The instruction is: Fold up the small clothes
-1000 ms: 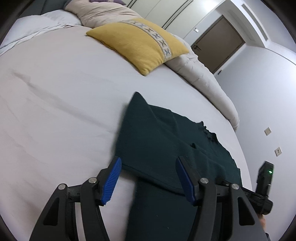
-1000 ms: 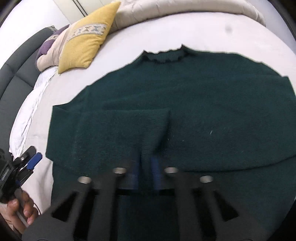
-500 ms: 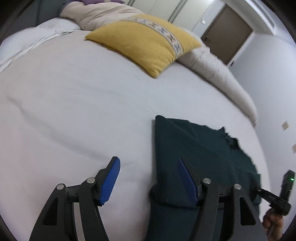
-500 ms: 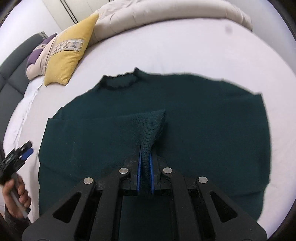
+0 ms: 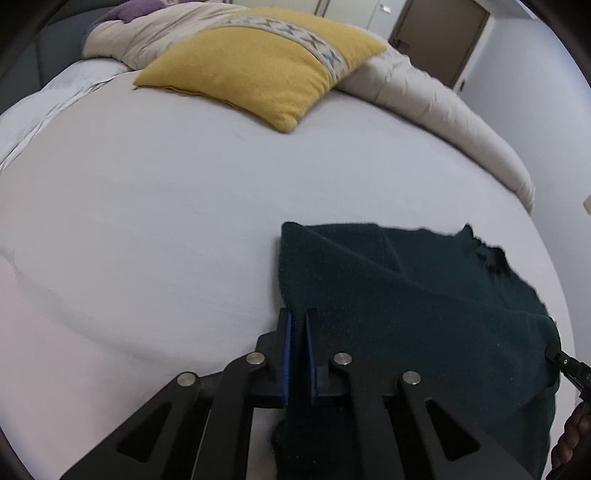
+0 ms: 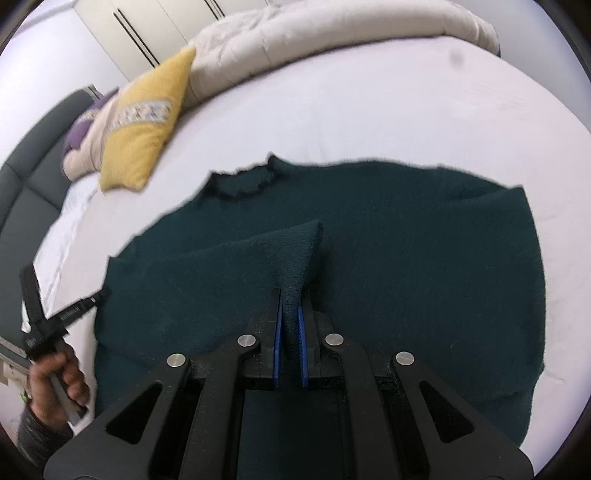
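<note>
On a white-sheeted bed (image 5: 155, 206), a dark green sweater (image 6: 406, 258) lies spread with its scalloped neckline toward the pillows, caught at two places by handheld grippers. From the left: a dark grey headboard (image 6: 26, 177) borders the mattress, and the person's left hand (image 6: 55, 384) grips the handle of the left gripper (image 5: 298, 325), whose black body reaches in to the sweater's left edge in the right wrist view. Seen from its own camera, that gripper's blue-padded jaws are drawn together to a narrow slit, with the sweater's left side edge pinched between them; the knit rises from the jaws to a folded corner just beyond and spreads away to the right across the sheet. Farther back, a mustard-yellow cushion (image 5: 266, 62) with a patterned band leans against a rumpled beige duvet (image 5: 436, 99) that runs along the far side of the bed. Toward the middle, the right gripper (image 6: 289, 306) has its blue-padded jaws nearly closed on a lifted fold of the sweater's front, the fabric standing up in a peaked ridge directly ahead of the jaws while the remaining body lies flat on both sides. At right, the sweater's other side edge rests on bare sheet, well clear of either gripper. White wardrobe doors (image 6: 122, 33) and a brown door (image 5: 443, 37) stand behind the bed.
</note>
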### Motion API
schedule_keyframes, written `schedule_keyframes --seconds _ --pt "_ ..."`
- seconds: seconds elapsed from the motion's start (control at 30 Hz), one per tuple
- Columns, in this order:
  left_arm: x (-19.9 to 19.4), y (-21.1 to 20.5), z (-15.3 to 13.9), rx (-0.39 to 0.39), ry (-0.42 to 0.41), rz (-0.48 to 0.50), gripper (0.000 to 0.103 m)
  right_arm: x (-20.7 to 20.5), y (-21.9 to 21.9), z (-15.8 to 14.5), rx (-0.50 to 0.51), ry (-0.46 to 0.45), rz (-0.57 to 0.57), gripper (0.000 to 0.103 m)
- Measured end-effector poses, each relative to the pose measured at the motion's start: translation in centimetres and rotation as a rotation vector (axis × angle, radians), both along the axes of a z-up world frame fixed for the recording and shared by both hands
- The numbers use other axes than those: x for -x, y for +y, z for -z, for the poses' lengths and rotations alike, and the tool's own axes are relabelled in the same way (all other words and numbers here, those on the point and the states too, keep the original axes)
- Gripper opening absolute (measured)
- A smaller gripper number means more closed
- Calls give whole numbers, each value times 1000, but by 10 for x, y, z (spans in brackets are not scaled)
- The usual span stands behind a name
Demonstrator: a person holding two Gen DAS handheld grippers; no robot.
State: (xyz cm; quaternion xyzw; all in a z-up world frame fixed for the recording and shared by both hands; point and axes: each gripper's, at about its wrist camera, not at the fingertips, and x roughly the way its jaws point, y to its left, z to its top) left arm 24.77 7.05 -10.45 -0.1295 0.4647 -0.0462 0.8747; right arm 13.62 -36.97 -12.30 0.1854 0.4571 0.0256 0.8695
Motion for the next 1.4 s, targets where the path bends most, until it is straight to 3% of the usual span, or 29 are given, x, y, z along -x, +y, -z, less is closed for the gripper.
schedule_keyframes --seconds 0.07,0.13,0.17,0.23,0.4,0.57,0.63,0.7,0.77,0.83,0.9,0.97,1.03,1.13,1.17,1.23,1.33,1.4 --pt "-4 -1 9 -2 19 -7 9 -6 0 6 9 16 1 6" --pt "-5 -4 19 -27 10 5 9 -13 -5 30 2 92 14 5" --pt "-5 -4 18 -32 5 8 9 -12 -9 38 -33 81 23 5" --pt "-5 -3 15 -23 3 9 9 -8 -15 37 -78 64 42 5" --pt "-5 1 16 0 0 7 13 -6 -14 27 -61 55 46 6" --pt "4 10 6 20 -5 -26 21 -3 -31 40 -168 57 63 10" --pt "18 14 -11 -12 -62 -59 21 4 -30 30 -110 62 87 15" --pt "35 11 -29 -23 -129 -61 21 13 -25 9 -43 2 113 16" --pt "46 -5 -36 -49 -158 -3 21 19 -16 -7 -75 -73 69 16" --pt "49 -26 -28 -87 -144 67 21 18 1 -9 -104 -86 2 16" --pt "39 -36 0 -127 -54 89 21 12 21 7 -70 -29 -59 16" --pt "37 -34 13 -113 -63 89 24 7 19 34 -67 57 -51 12" --pt "38 -35 11 -122 -76 105 25 16 1 40 -151 0 -31 6" --pt "37 -35 8 -130 -72 129 24 33 -17 36 -150 -6 10 6" --pt "38 -31 7 -120 -71 125 24 41 -22 31 -130 -4 30 13" --pt "48 -22 2 -101 -69 104 25 58 -30 21 -55 17 95 15" --pt "81 -5 -10 -88 -79 72 46 101 -46 2 -77 -26 136 20" --pt "109 12 -19 -60 -91 73 51 138 -60 -8 -65 -59 152 39"
